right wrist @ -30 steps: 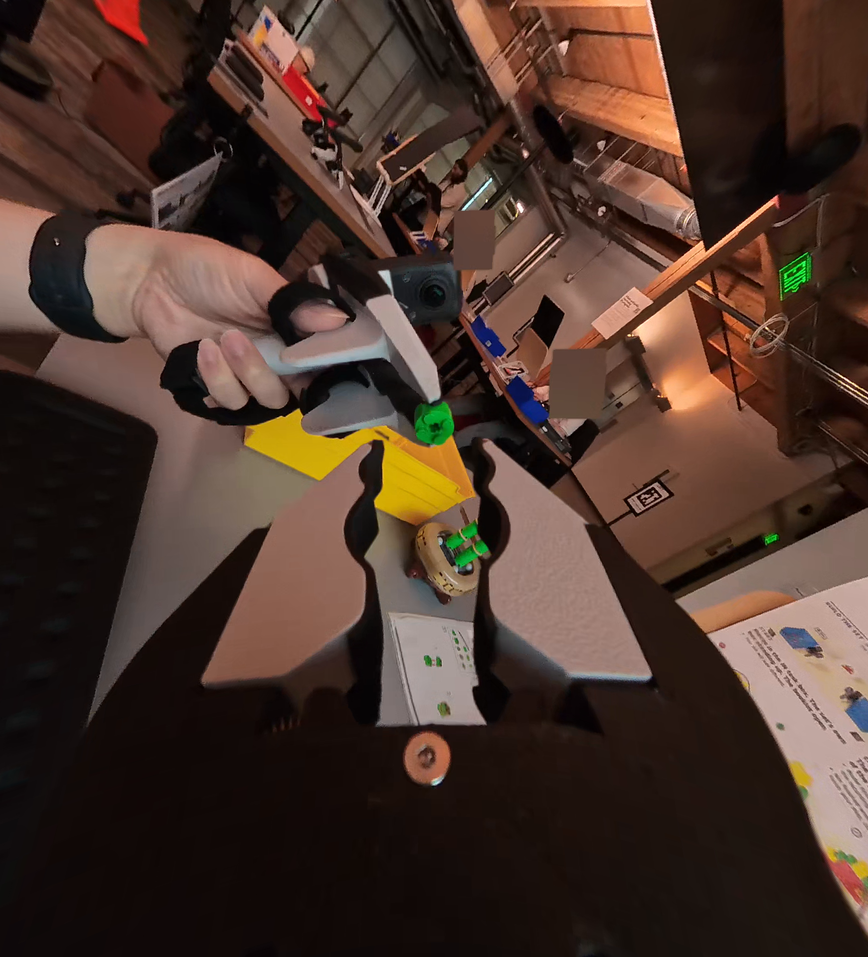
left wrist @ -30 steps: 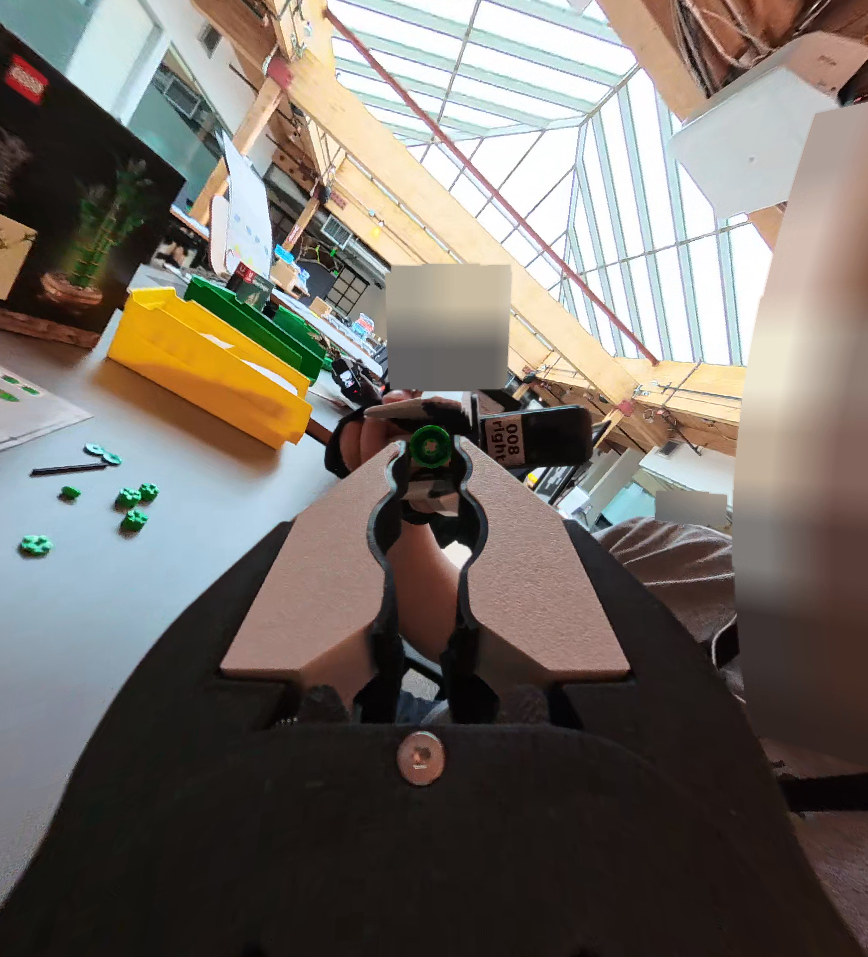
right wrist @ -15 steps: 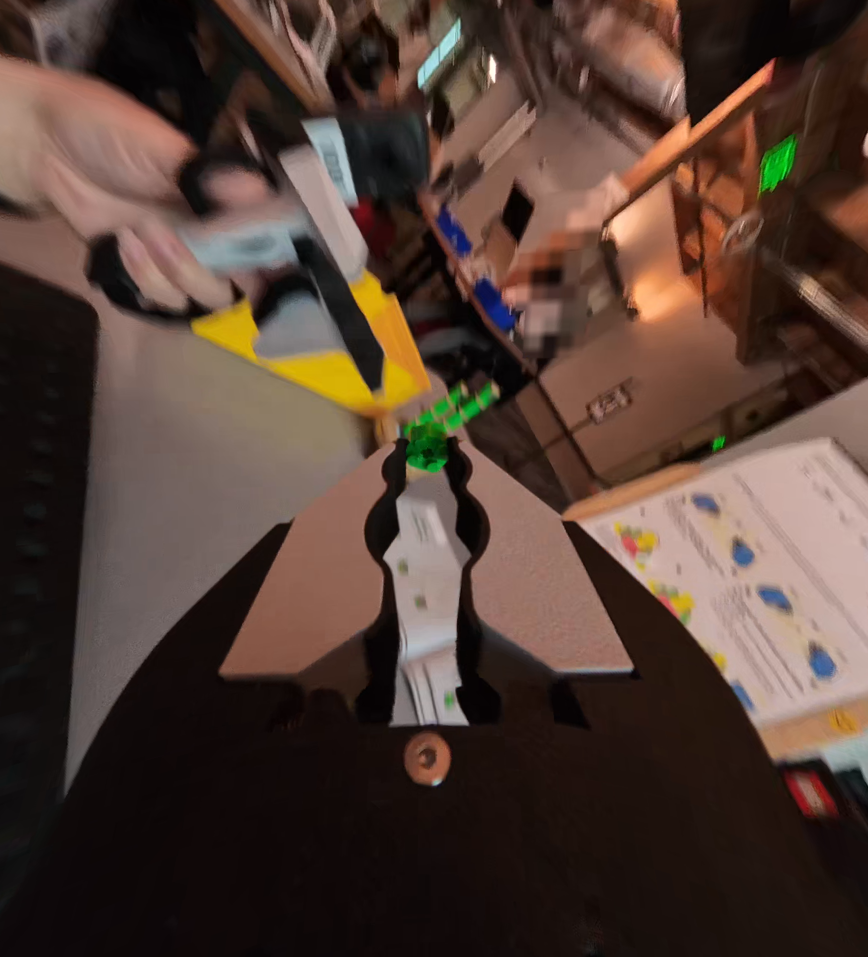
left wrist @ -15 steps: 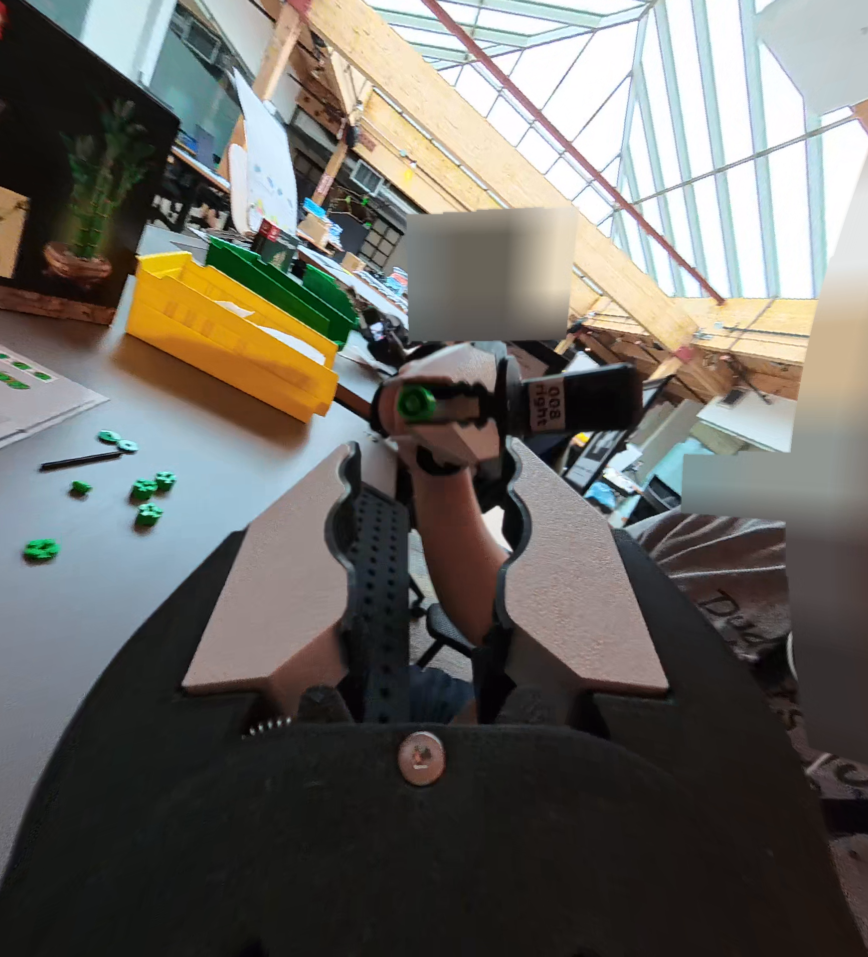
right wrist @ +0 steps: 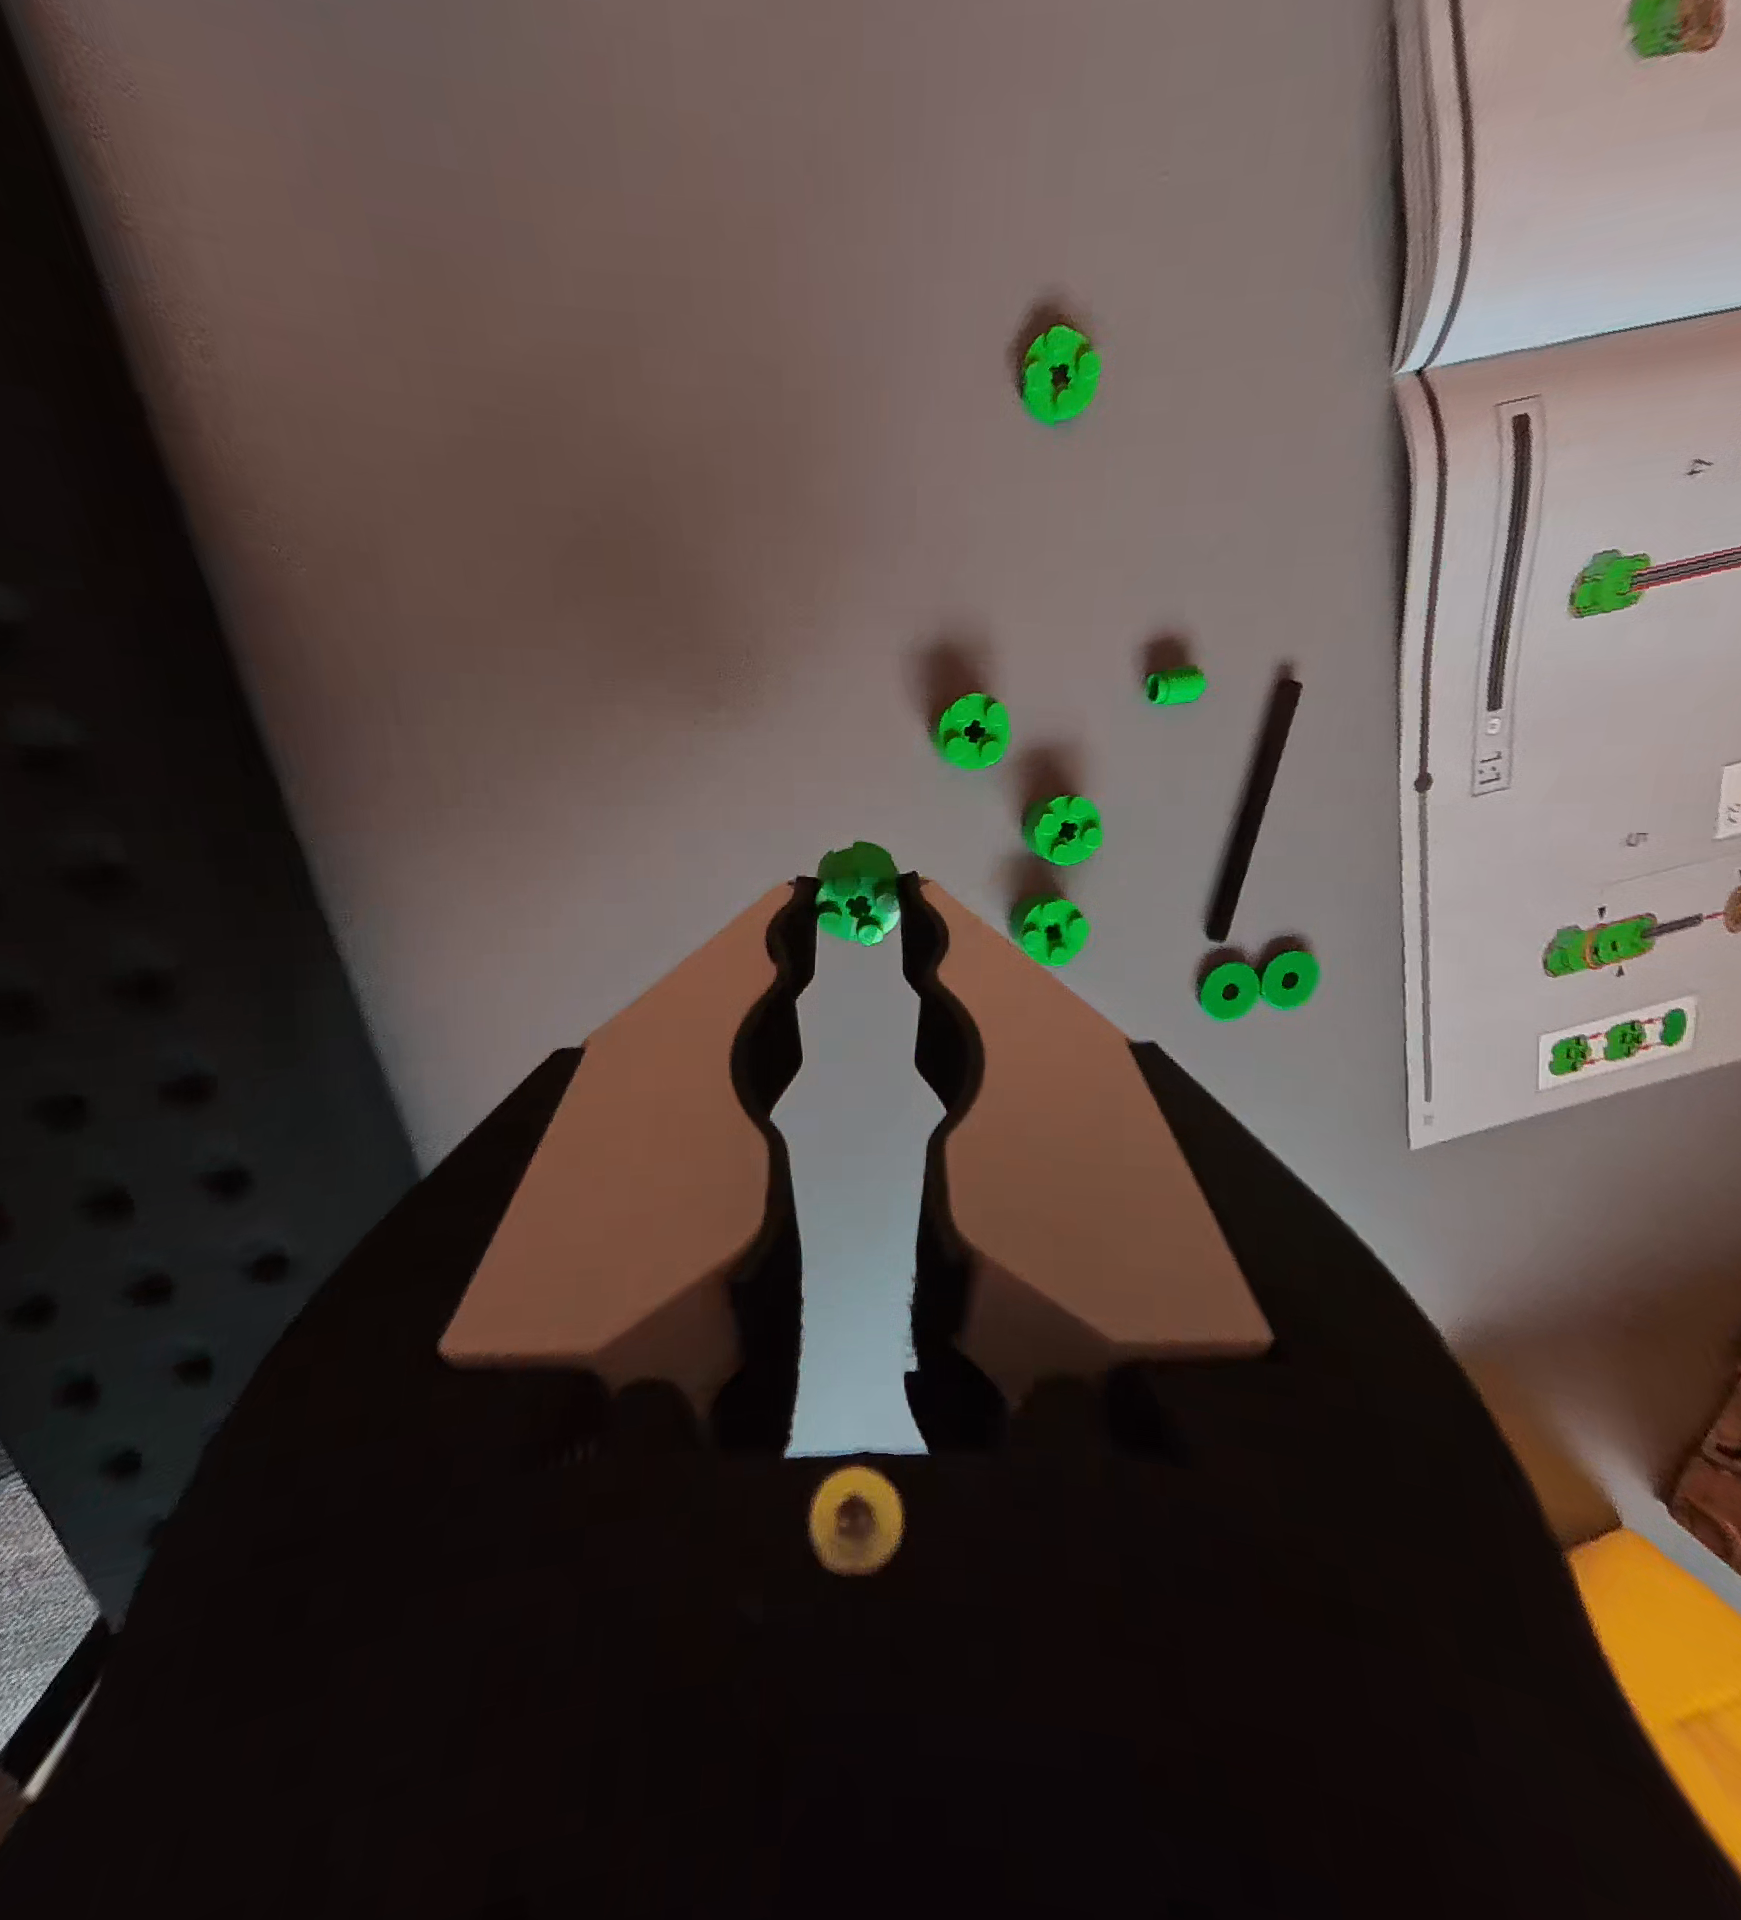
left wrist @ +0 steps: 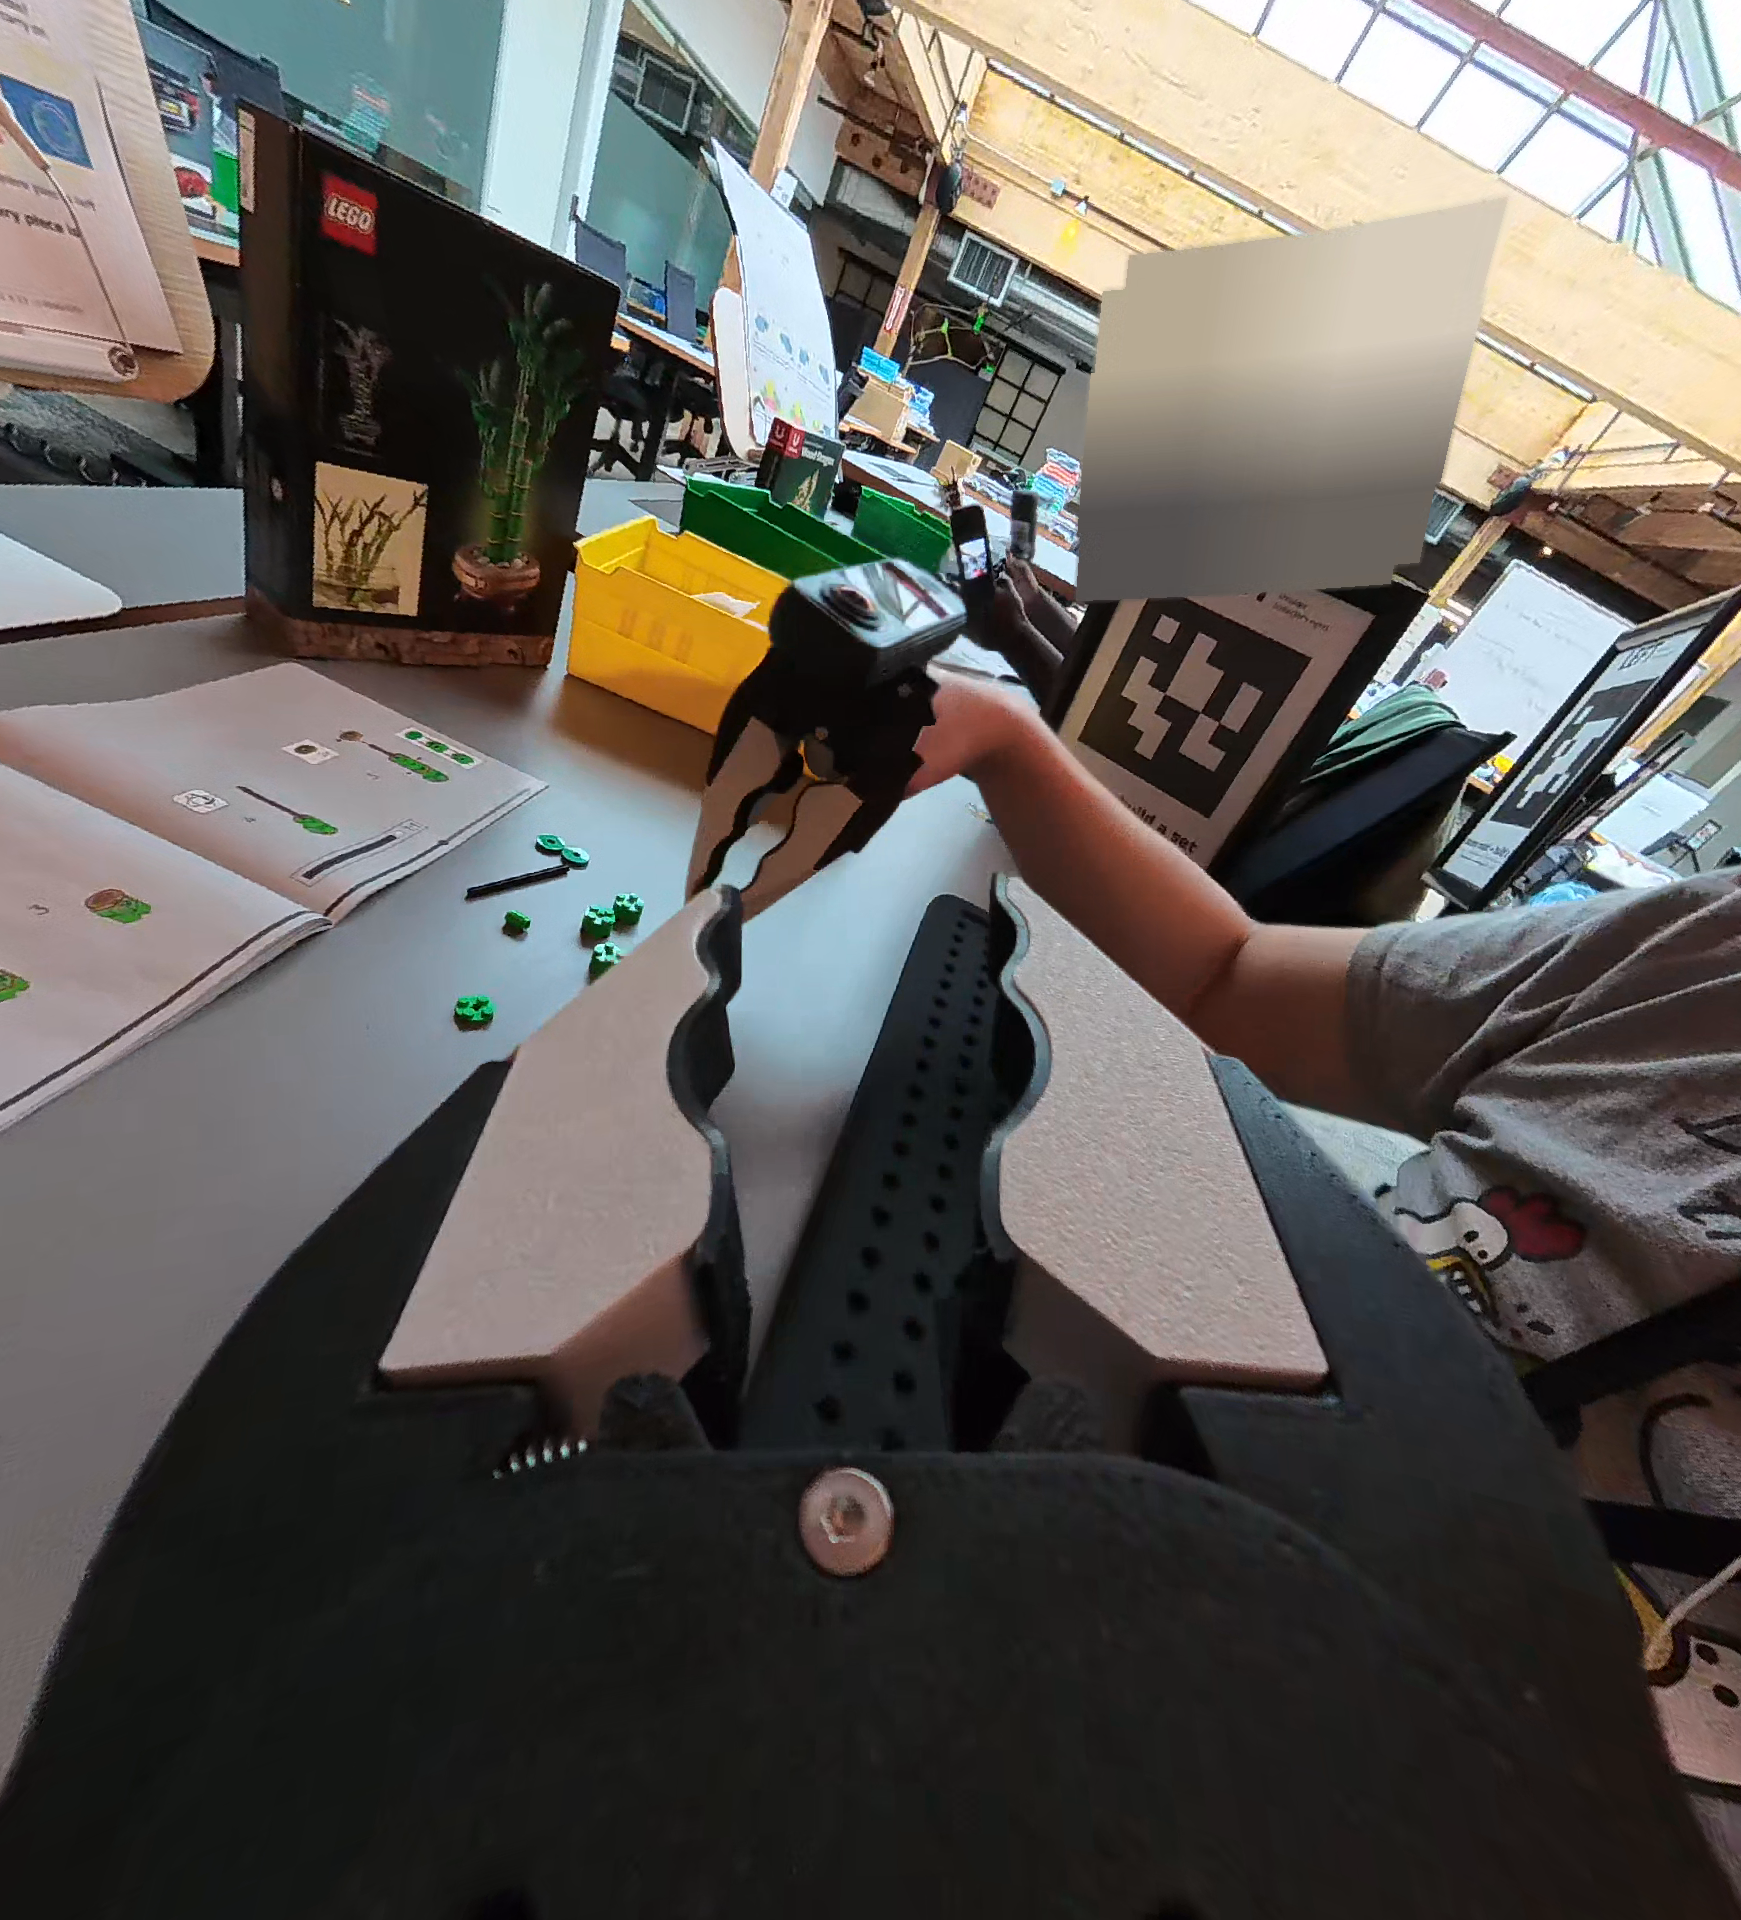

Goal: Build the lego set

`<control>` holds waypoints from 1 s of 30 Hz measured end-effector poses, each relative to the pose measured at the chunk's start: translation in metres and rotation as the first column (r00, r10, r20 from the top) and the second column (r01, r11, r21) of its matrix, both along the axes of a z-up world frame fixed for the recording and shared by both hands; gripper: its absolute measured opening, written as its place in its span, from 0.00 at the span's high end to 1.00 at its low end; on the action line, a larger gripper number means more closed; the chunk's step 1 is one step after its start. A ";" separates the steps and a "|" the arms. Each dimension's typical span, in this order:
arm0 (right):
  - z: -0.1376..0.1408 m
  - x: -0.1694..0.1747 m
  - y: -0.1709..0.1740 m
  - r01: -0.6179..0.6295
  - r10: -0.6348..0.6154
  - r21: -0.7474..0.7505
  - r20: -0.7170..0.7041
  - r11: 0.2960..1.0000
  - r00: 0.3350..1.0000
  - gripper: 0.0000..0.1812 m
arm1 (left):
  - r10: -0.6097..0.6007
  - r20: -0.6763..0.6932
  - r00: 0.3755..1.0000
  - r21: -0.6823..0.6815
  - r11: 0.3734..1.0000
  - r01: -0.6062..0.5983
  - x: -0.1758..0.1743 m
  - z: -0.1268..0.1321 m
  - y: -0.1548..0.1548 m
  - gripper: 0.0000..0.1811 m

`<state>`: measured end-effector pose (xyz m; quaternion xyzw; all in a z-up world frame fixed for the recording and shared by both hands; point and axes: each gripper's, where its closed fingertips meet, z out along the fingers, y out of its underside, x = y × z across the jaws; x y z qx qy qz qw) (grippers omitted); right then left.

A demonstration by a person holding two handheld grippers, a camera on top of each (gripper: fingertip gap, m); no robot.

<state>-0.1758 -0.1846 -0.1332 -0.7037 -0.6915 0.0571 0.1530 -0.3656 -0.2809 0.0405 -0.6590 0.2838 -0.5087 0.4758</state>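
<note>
Right tool [right wrist: 857, 885], now downturned, gripping green brick [right wrist: 857, 900]

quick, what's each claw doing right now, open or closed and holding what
Left claw: open, holding nothing.
Right claw: closed on a green round lego piece at its tips, above the table.

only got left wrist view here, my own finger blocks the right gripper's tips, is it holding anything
Observer: Yes. In the right wrist view the right gripper is shut on a green round brick, pinched at the very tips.
Operator: which way is it facing
Observer: Its cross-shaped hole faces the camera; the fingers press its round sides.
Operator: anything close to it
Observer: A loose round brick lies on the table just beside the tips, not touching the held one.
</note>
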 end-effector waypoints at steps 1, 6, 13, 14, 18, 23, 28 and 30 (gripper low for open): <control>-0.003 -0.001 0.003 -0.002 0.002 -0.006 0.005 1.000 1.000 0.91 | 0.002 -0.018 1.000 0.003 1.000 -0.002 0.000 -0.003 -0.001 0.75; -0.011 -0.001 0.015 -0.012 0.013 -0.036 0.024 0.999 1.000 0.91 | 0.001 -0.062 0.998 -0.005 1.000 -0.001 0.002 -0.015 -0.005 0.75; -0.026 0.000 0.017 -0.046 0.055 -0.081 0.113 0.996 0.992 0.91 | 0.028 -0.103 0.994 0.052 0.998 -0.023 -0.001 -0.016 -0.005 0.76; -0.028 0.000 0.018 -0.050 0.060 -0.082 0.124 0.995 0.990 0.91 | 0.026 -0.106 0.994 0.054 0.998 -0.020 -0.001 -0.015 -0.006 0.76; -0.030 -0.002 0.020 -0.057 0.071 -0.100 0.138 0.993 0.988 0.91 | 0.023 -0.104 0.994 0.058 0.998 -0.017 -0.001 -0.014 -0.008 0.77; -0.032 -0.002 0.023 -0.067 0.083 -0.094 0.175 0.993 0.981 0.91 | 0.030 -0.131 0.991 0.061 0.998 -0.022 -0.003 -0.017 -0.010 0.78; -0.037 0.000 0.024 -0.078 0.098 -0.099 0.226 0.992 0.969 0.91 | 0.041 -0.137 0.990 0.056 0.998 -0.033 -0.009 -0.020 -0.008 0.78; -0.037 0.000 0.024 -0.084 0.105 -0.099 0.235 0.992 0.966 0.91 | 0.042 -0.130 0.991 0.051 0.998 -0.036 -0.010 -0.021 -0.008 0.78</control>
